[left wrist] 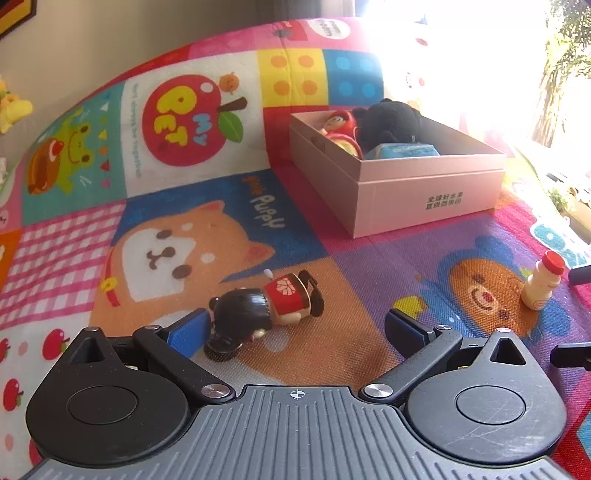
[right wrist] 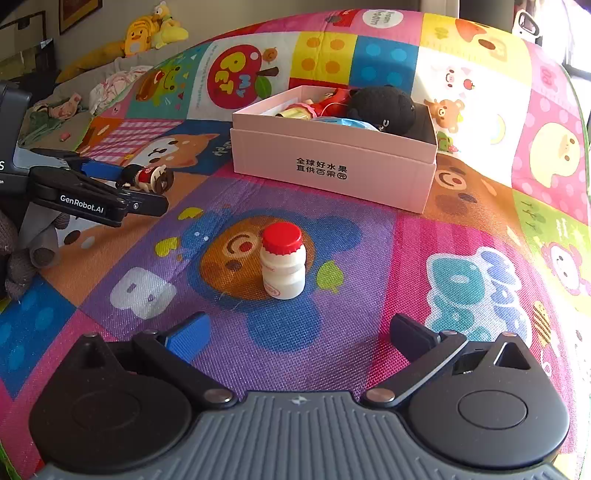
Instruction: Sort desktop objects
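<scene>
A small doll [left wrist: 266, 306] with a black head and red body lies on its side on the colourful play mat [left wrist: 332, 354]. My left gripper [left wrist: 295, 328] is open, and the doll lies just ahead, close to the left finger [left wrist: 188, 332]. The doll also shows in the right wrist view [right wrist: 147, 176]. A small white bottle [right wrist: 283, 263] with a red cap stands upright ahead of my open right gripper [right wrist: 299, 336]; it also shows in the left wrist view [left wrist: 543, 286]. A pink box [right wrist: 332, 166] further back holds a black plush, a red doll and a blue item.
The left gripper [right wrist: 122, 184] shows at the left of the right wrist view. Yellow plush toys [right wrist: 147, 33] and cloths [right wrist: 110, 85] lie beyond the mat's far left edge. Bright window light washes out the far right of the left wrist view.
</scene>
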A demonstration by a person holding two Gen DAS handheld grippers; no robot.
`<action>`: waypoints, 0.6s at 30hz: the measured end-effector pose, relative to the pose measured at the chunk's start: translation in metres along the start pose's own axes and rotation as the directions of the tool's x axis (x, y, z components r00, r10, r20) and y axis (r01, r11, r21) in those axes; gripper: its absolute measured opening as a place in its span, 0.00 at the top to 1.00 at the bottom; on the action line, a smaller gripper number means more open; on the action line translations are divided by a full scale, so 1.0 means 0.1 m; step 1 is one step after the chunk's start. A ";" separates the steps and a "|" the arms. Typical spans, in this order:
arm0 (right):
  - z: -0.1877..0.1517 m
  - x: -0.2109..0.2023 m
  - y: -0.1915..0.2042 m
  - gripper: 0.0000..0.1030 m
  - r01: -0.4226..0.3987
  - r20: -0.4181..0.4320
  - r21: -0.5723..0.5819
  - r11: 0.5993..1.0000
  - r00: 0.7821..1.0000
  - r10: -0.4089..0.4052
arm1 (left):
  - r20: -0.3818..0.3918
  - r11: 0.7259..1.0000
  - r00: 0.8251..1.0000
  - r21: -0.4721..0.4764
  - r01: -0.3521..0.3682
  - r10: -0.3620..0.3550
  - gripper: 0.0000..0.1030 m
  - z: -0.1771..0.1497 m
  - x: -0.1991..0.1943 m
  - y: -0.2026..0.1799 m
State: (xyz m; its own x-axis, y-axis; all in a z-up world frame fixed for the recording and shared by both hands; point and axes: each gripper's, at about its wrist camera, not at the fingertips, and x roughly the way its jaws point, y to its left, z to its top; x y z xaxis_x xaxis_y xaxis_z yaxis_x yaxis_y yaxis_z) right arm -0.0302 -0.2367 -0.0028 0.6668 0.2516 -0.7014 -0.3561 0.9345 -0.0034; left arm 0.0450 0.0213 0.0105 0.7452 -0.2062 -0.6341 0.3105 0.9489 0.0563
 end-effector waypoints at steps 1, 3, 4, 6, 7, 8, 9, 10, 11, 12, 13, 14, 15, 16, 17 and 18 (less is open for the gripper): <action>0.00 0.00 0.00 0.00 0.001 0.000 0.000 1.000 1.000 -0.001 | 0.005 1.000 1.000 -0.010 -0.024 0.024 0.00 0.01 0.00 -0.01; 0.00 0.00 0.00 0.00 0.001 0.000 -0.001 1.000 1.000 -0.001 | 0.011 0.997 0.999 -0.061 -0.049 0.049 0.00 0.06 0.01 0.04; 0.00 0.00 0.00 0.00 0.000 0.000 0.000 1.000 1.000 0.000 | 0.007 0.995 0.998 -0.087 -0.055 0.055 0.00 0.08 0.02 0.06; 0.00 0.00 0.00 0.00 0.001 0.000 0.000 1.000 1.000 -0.001 | -0.006 0.990 0.998 -0.122 -0.070 0.070 0.01 0.11 0.05 0.08; 0.00 0.00 0.00 0.00 0.001 0.001 -0.001 1.000 1.000 -0.001 | -0.014 0.988 0.997 -0.131 -0.077 0.076 0.01 0.12 0.06 0.07; 0.00 0.01 0.01 0.00 0.003 0.000 -0.001 1.000 1.000 -0.003 | -0.019 0.987 0.997 -0.138 -0.082 0.081 0.01 0.13 0.07 0.06; 0.00 0.01 0.01 0.00 0.003 0.001 -0.001 1.000 1.000 -0.003 | -0.019 0.986 0.997 -0.146 -0.083 0.081 0.01 0.13 0.09 0.05; 0.00 0.01 0.01 0.00 0.003 0.001 -0.002 1.000 1.000 -0.003 | -0.018 0.985 0.997 -0.152 -0.082 0.080 0.03 0.14 0.10 0.03; 0.00 0.01 0.01 0.00 0.004 0.001 -0.002 1.000 1.000 -0.004 | -0.020 0.984 0.996 -0.156 -0.085 0.083 0.05 0.15 0.12 0.01; 0.01 0.01 0.01 0.00 0.005 0.002 -0.003 1.000 1.000 -0.005 | -0.024 0.983 0.995 -0.156 -0.097 0.094 0.10 0.16 0.14 0.00; 0.01 0.01 0.01 0.00 0.006 0.002 -0.004 1.000 1.000 -0.006 | -0.030 0.982 0.994 -0.156 -0.110 0.106 0.18 0.16 0.17 -0.01; 0.01 0.01 0.01 0.00 0.008 0.003 -0.005 1.000 1.000 -0.008 | -0.035 0.980 0.993 -0.160 -0.119 0.115 0.21 0.16 0.20 -0.01; 0.01 0.00 0.01 0.00 0.008 0.004 -0.006 1.000 1.000 -0.008 | -0.036 0.978 0.993 -0.168 -0.120 0.116 0.28 0.15 0.21 0.01; 0.02 0.00 0.01 0.00 0.009 0.004 -0.006 1.000 1.000 -0.009 | -0.029 0.978 0.993 -0.170 -0.120 0.117 0.31 0.14 0.21 0.02; 0.02 0.00 0.01 0.00 0.009 0.004 -0.006 1.000 1.000 -0.009 | -0.024 0.980 0.994 -0.165 -0.112 0.109 0.31 0.14 0.20 0.02; 0.02 0.00 0.01 0.00 0.009 0.004 -0.006 1.000 1.000 -0.009 | -0.022 0.983 0.996 -0.157 -0.093 0.091 0.31 0.13 0.18 0.02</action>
State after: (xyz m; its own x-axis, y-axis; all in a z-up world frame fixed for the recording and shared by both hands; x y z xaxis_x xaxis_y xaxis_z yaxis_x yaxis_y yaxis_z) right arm -0.0294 -0.2351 -0.0018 0.6724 0.2442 -0.6987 -0.3541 0.9351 -0.0139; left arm 0.0664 0.0161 0.0095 0.7570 -0.1137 -0.6434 0.1429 0.9897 -0.0067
